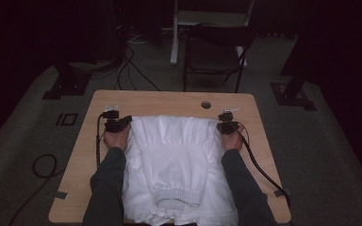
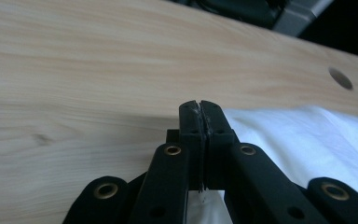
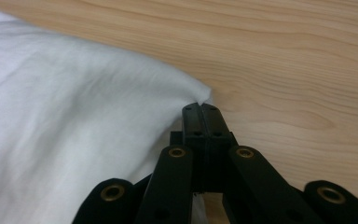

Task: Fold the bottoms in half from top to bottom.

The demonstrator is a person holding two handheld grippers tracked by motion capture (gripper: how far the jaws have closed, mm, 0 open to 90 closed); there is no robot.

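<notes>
Across the wooden table [image 1: 169, 98] lies a white garment [image 1: 174, 160]; your left gripper [image 1: 122, 123] and right gripper [image 1: 226, 126] each seem clamped shut on a far corner.

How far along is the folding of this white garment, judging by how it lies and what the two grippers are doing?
Done: the white garment lies on the table with its elastic hem folded up over its body. In hand: the left gripper and the right gripper are each shut on a far corner of it. Left: probably bringing those corners over for the next fold.
</notes>
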